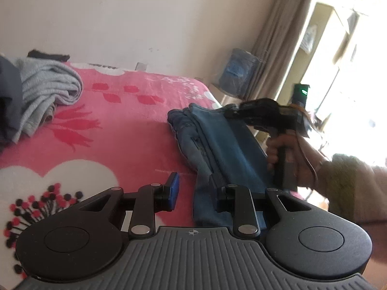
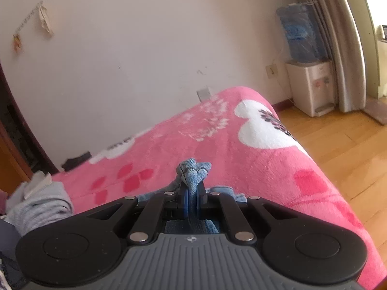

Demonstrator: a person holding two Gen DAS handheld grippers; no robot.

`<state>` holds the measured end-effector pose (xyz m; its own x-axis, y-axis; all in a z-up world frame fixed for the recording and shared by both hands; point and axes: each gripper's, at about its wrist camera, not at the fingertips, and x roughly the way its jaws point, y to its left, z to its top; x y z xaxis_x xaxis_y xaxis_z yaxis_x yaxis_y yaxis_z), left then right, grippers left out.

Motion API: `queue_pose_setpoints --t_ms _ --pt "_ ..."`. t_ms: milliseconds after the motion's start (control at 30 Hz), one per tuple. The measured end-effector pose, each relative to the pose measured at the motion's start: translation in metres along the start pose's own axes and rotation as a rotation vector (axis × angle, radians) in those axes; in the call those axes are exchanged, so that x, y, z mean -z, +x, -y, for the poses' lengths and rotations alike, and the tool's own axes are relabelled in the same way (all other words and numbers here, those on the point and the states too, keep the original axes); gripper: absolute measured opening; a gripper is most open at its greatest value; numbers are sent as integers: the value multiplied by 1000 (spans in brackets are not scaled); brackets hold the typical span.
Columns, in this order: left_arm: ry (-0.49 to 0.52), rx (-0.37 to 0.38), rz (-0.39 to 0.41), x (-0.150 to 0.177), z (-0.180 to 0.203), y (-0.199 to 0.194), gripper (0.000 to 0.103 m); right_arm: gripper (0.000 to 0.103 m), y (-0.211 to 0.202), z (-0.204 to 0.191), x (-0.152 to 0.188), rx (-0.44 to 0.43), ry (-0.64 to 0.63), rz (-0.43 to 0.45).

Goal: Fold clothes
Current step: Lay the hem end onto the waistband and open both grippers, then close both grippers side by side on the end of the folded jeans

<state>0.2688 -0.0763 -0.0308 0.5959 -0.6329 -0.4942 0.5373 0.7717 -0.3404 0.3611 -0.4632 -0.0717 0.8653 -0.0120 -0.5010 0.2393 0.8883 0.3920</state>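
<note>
A pink floral blanket covers the bed; grey clothes lie heaped at its far left. Folded jeans lie near the right edge (window side). The right gripper pinches their denim; the left gripper stands apart, empty.

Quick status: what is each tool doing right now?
Left tool: open, holding nothing; the jeans' edge lies by its right finger.
Right tool: shut on a bunched fold of the jeans.
</note>
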Motion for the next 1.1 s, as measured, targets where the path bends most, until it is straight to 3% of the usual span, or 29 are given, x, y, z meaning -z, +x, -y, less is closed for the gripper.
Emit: queue_pose_setpoints --t_ms 233,333,367,400,500,633,733,800,867,967,1033,1100 --pt "-6 -24 -18 -2 4 -14 26 12 14 -7 1 74 -74 -68" --pt "-19 -42 -15 -3 7 -27 27 30 3 -7 -8 109 -51 -90" --pt "-27 -49 -16 -4 8 -32 27 46 -7 -5 -12 103 -43 -85" --pt "-39 -52 -16 -5 9 -36 27 48 -21 -1 -17 85 -39 -77" --pt "-73 -32 -33 -7 17 -50 27 48 -63 12 -30 30 -27 -52" --pt "-69 20 -92 -5 37 -62 29 48 -136 44 -32 -105 40 -66" --pt "-17 38 -186 10 55 -65 30 50 -197 67 -14 -208 111 -100" --pt "28 22 -228 28 68 -67 29 51 -239 73 10 -228 101 -127" --pt "93 4 -257 49 83 -69 30 50 -275 70 41 -212 33 -147" --pt "191 -24 -252 77 105 -68 29 39 -320 49 98 -141 -180 -165" --pt "231 -38 -237 89 118 -63 29 22 -333 31 125 -129 -277 -154" --pt "265 -54 -237 100 130 -54 29 19 -342 15 148 -129 -355 -138"
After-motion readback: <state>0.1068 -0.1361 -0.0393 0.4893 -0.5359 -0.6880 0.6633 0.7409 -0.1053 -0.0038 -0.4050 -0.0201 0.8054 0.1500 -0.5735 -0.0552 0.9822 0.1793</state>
